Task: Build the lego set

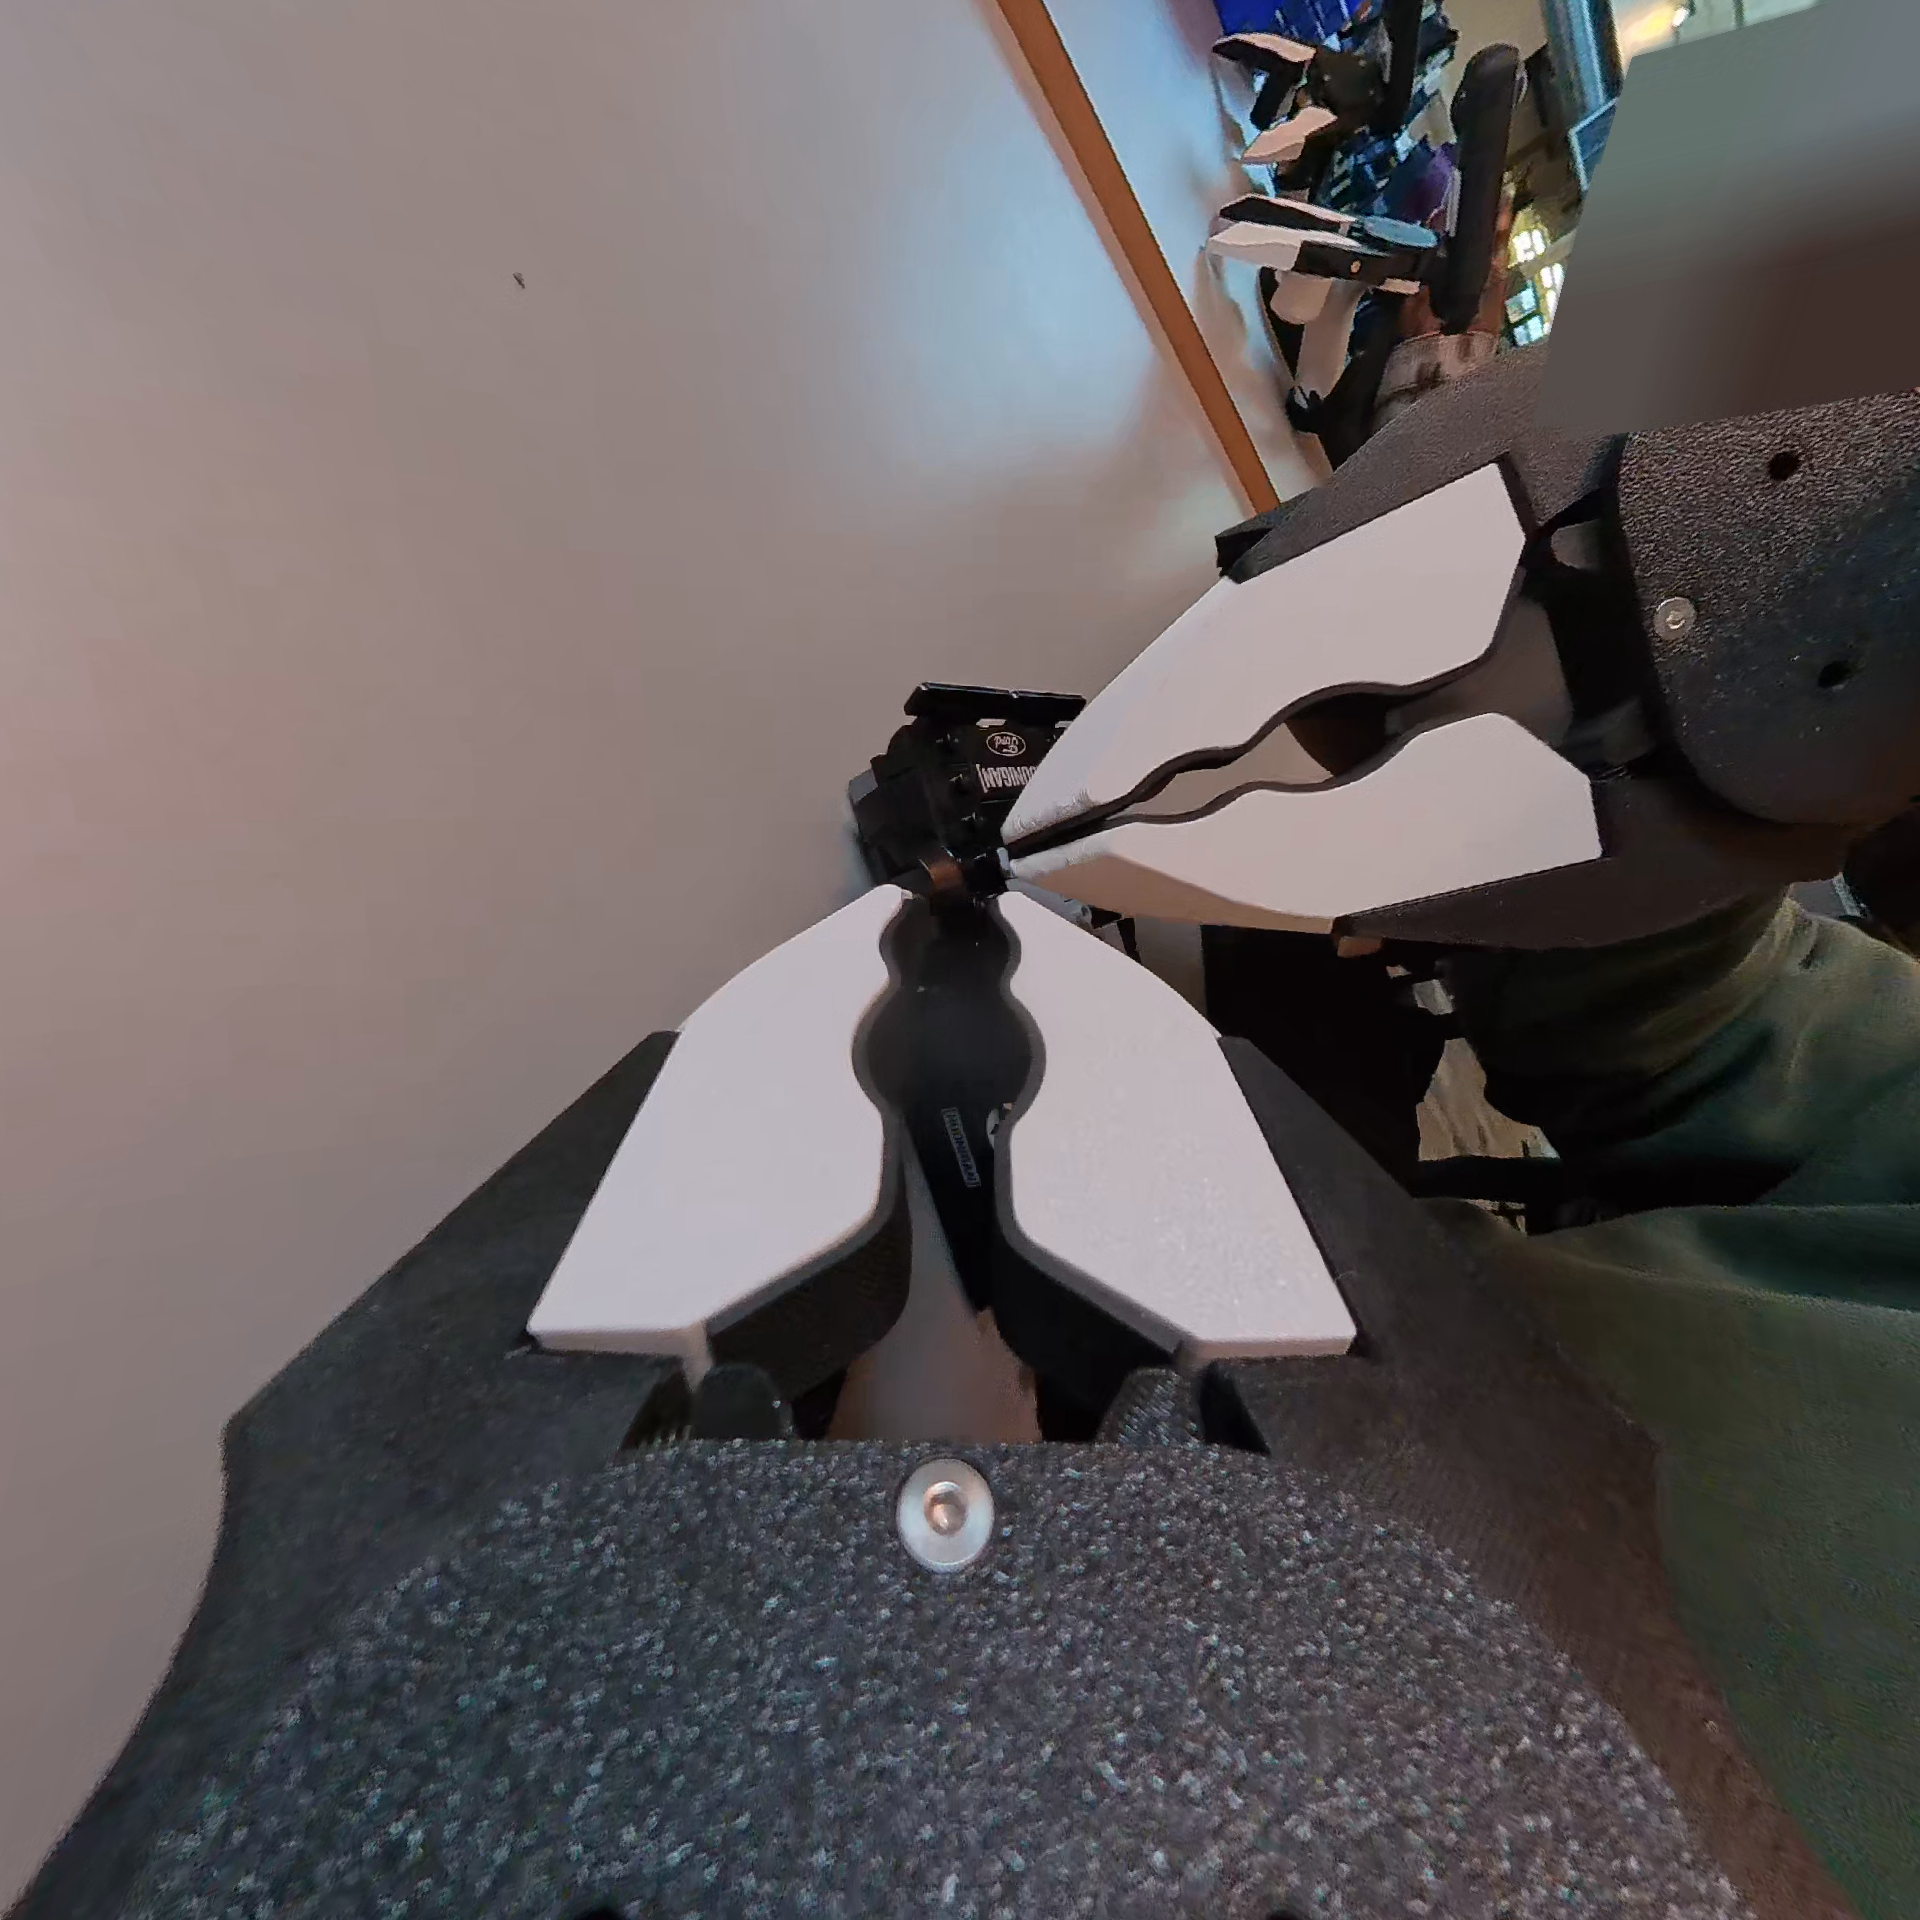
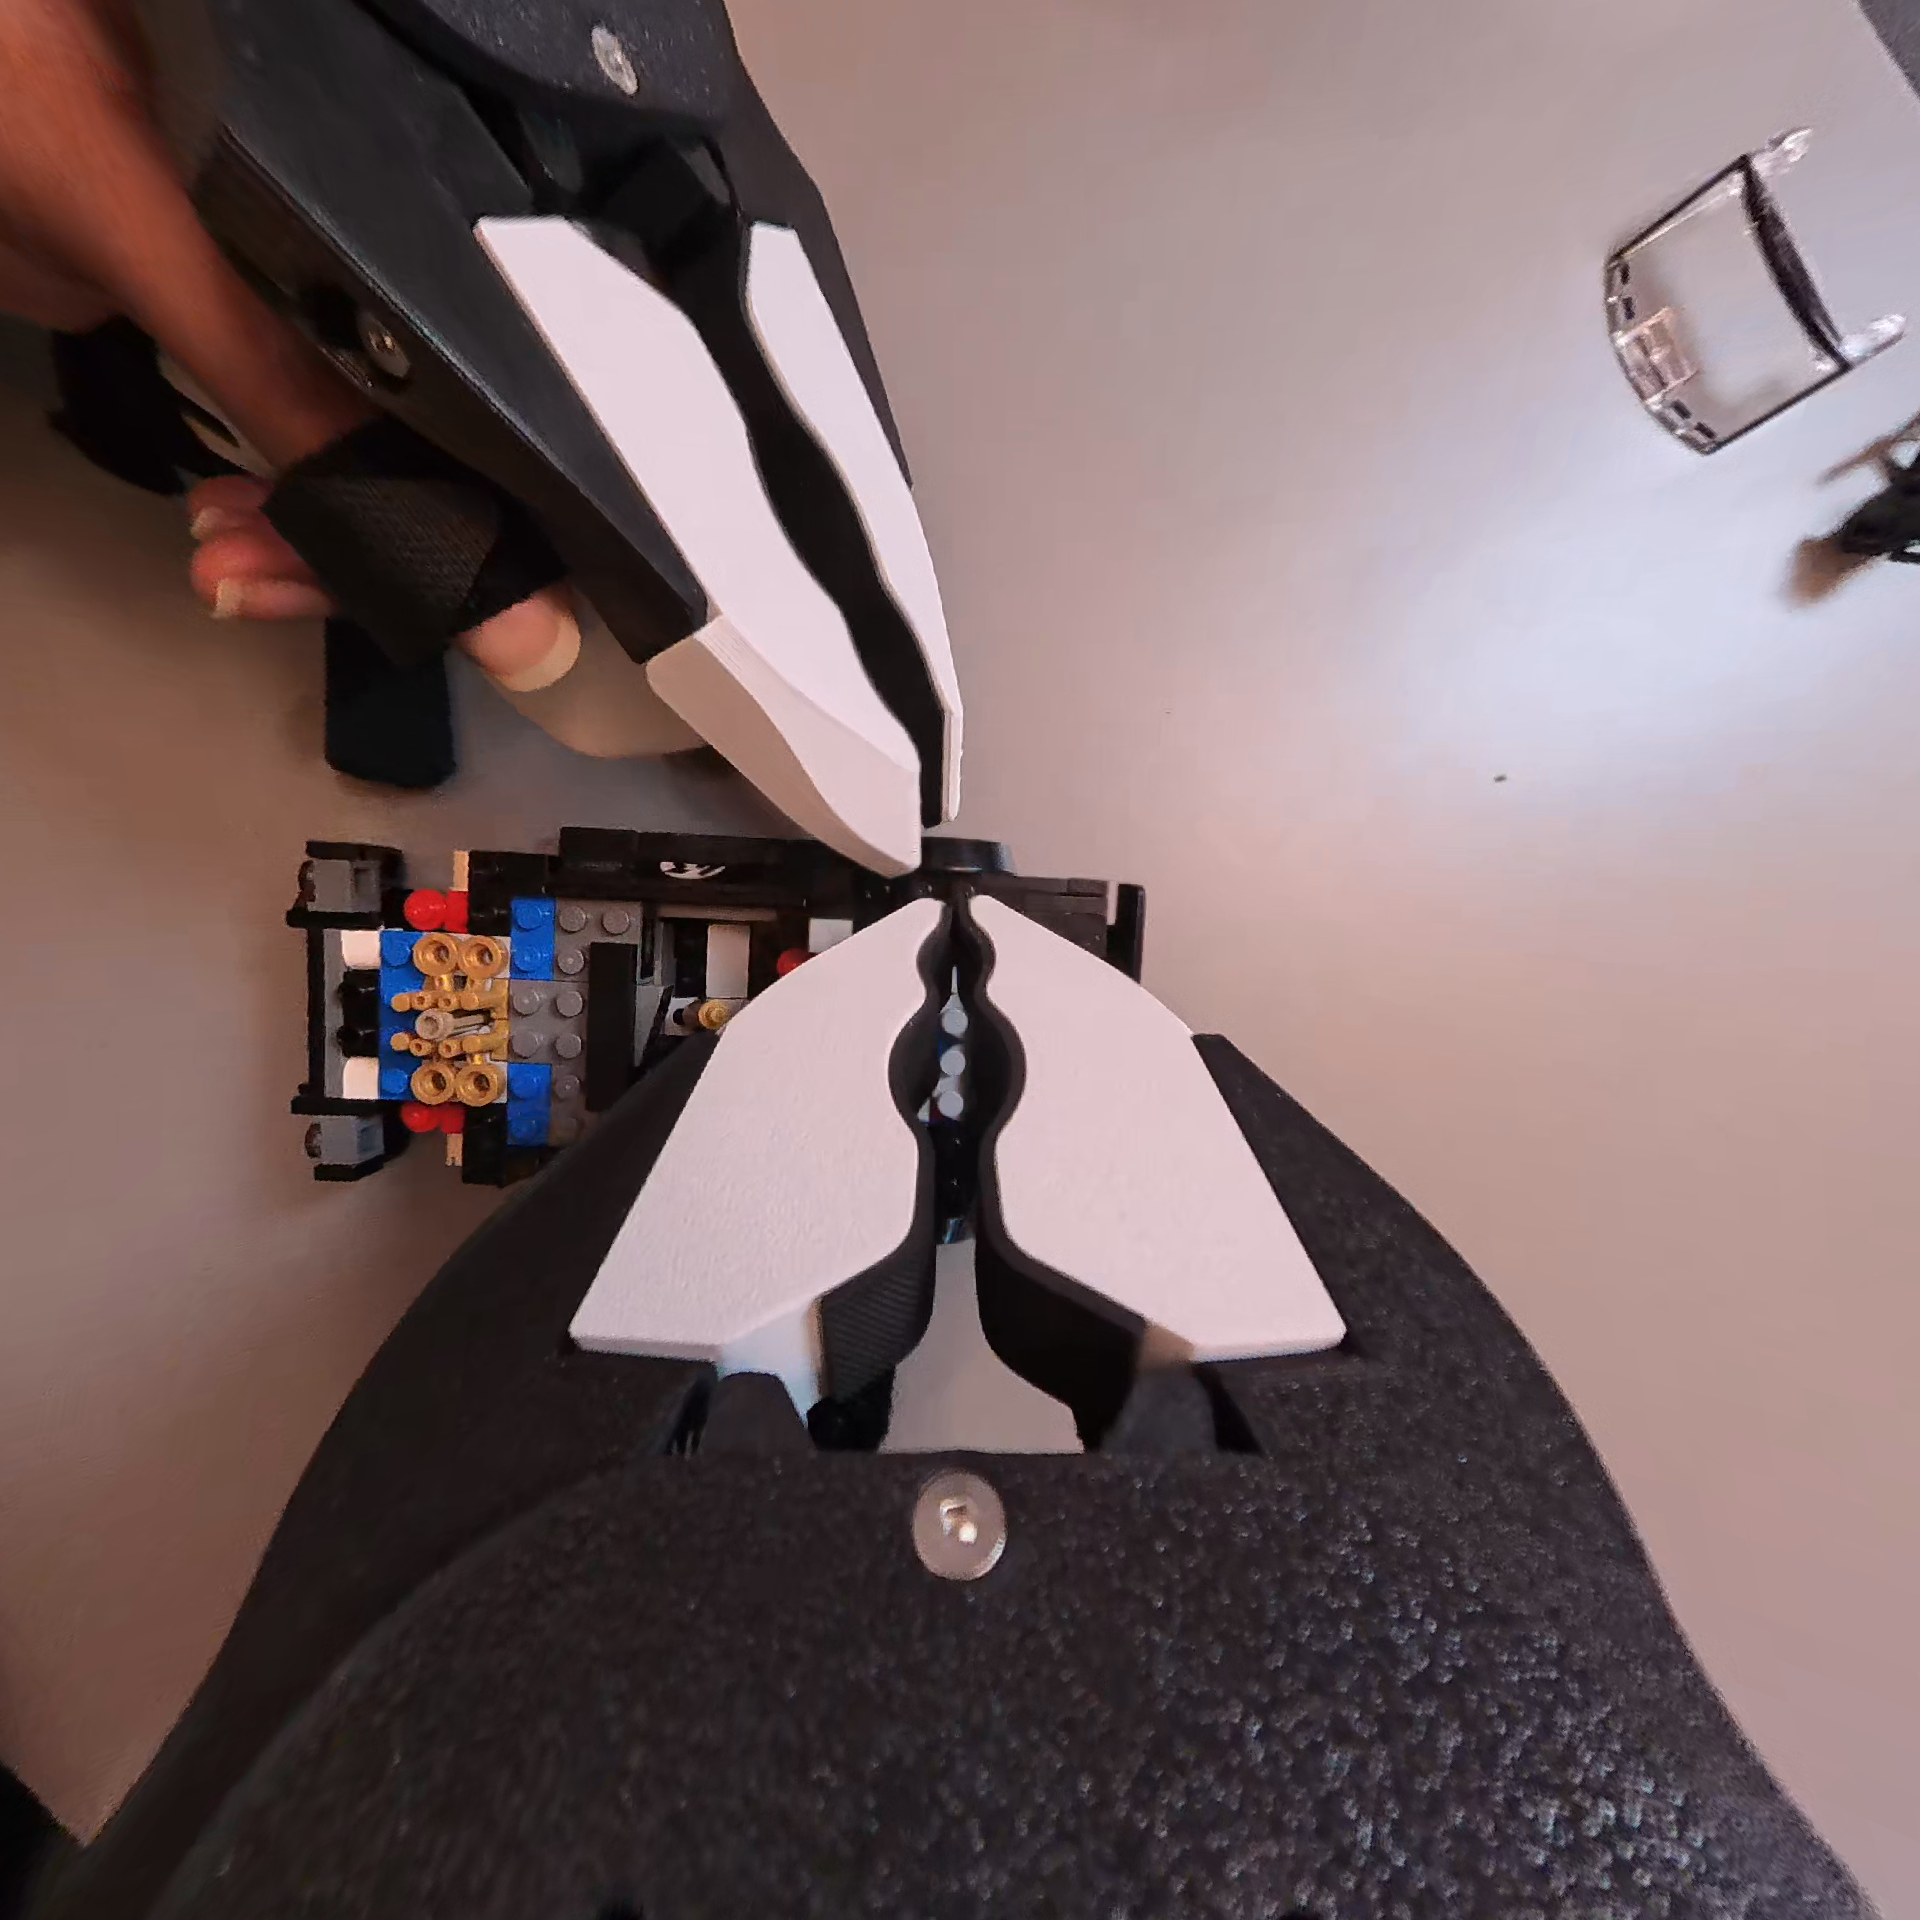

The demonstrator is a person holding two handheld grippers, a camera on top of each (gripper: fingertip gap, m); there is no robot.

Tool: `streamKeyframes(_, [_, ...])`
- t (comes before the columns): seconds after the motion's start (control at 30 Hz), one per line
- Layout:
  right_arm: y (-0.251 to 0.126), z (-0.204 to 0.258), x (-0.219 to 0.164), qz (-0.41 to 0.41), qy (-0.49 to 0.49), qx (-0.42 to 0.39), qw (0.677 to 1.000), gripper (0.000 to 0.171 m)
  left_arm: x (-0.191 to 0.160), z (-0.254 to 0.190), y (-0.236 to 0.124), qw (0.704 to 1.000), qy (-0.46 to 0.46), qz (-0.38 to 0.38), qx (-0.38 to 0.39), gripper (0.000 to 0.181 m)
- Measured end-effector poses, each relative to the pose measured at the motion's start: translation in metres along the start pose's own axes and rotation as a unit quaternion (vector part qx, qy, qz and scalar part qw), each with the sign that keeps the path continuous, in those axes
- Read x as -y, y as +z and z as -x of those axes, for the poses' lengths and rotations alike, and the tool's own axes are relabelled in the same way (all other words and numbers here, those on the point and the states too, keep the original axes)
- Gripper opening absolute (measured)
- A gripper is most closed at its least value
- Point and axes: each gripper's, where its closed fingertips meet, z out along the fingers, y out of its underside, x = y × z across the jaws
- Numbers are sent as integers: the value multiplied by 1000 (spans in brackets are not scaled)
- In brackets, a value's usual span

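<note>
Both grippers meet tip to tip at one corner of the lego car (image 2: 623, 997) on the bench (image 2: 1351, 727). Left gripper (image 2: 935, 821) and right gripper (image 2: 951, 904) are each clenched on a small black piece (image 1: 961, 871) there. A clear windshield piece (image 2: 1735, 301) lies well off to the right gripper's right.

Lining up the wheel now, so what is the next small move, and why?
Probably press the small black round piece gently into the lego car. Both hand-held grippers, left and right, meet shut at that piece on the car's edge; whether it is seated cannot be seen.
</note>
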Motion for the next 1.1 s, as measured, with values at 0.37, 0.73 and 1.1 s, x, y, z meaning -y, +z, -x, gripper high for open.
streamKeyframes(0.37, [5,5,-3,17,-10,11,1000,1,-4,0,2,1000,6,10,0,6])
streamKeyframes(0.73, [3,0,-4,6,5,12,1000,0,-4,0,3,1000,6,9,0,5])
streamKeyframes(1.1, [3,-2,-8,28,-10,-9,999,1,-5,-2,4,1000,7,11,-2,6])
